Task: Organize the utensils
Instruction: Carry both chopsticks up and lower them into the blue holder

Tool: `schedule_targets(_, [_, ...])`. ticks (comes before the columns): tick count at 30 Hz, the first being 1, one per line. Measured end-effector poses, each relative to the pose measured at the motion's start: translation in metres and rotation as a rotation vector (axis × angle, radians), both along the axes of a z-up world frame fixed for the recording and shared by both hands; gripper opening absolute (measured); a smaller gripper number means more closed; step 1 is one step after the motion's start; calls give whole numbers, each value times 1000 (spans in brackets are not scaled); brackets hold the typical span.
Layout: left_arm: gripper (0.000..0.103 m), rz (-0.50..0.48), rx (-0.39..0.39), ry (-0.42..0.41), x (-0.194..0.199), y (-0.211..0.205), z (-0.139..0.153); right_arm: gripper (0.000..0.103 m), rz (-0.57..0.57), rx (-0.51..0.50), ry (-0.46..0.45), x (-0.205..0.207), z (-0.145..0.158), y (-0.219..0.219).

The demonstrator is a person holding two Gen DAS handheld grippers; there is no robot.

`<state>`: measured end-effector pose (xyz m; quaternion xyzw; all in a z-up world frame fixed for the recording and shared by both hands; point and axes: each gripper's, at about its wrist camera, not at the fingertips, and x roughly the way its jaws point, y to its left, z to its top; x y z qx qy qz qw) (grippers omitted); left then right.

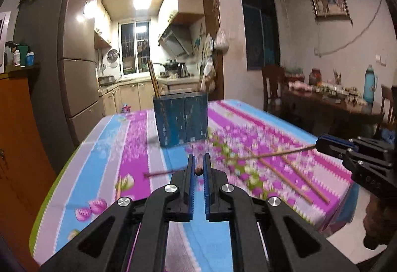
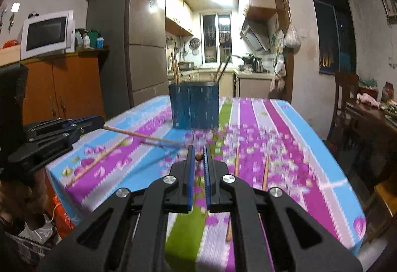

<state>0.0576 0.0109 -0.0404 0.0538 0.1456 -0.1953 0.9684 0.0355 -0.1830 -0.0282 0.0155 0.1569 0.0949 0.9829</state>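
Item one: we are seeing the left gripper [image 1: 197, 164] clenching a wooden chopstick [image 1: 158, 174] crosswise between its blue pads, the stick running out to the left over the floral tablecloth [image 1: 129, 147].

Item two: the right gripper [image 2: 198, 155] is likewise gripping a chopstick [image 2: 141, 136], whose blurred length is reaching left toward the other tool.

Item three: the blue utensil holder [image 1: 180, 119] is standing upright at the far middle of the table. The left view is showing chopsticks only in its left side; the right view is also showing dark sticks [image 2: 221, 70] leaning out on its right side.

Item four: two loose chopsticks [image 1: 285, 177] are lying on the cloth to the right, near the table's edge. The right view alone is showing a further stick [image 2: 96, 160] lying at the near left.
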Motion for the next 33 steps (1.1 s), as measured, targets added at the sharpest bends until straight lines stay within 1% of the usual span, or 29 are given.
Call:
schedule_targets(4, [7, -12, -60, -17, 13, 14, 28, 5, 20, -3, -32, 15, 21, -5])
schedule_targets(8, [7, -23, -87, -13, 28, 19, 46, 5, 60, 11, -41, 36, 45, -8])
schedule_targets(15, [7, -59, -142, 30, 54, 22, 71, 5, 112, -5, -52, 61, 77, -5])
schedule_targets(21, [7, -85, -150, 46, 63, 19, 87, 5, 135, -13, -47, 74, 91, 0])
schedule_targets(27, [7, -100, -127, 37, 68, 18, 102, 5, 145, -18, -51, 78, 101, 5])
schedule_targets(33, [7, -113, -130, 22, 68, 14, 108, 5, 154, -13, -47, 82, 107, 8])
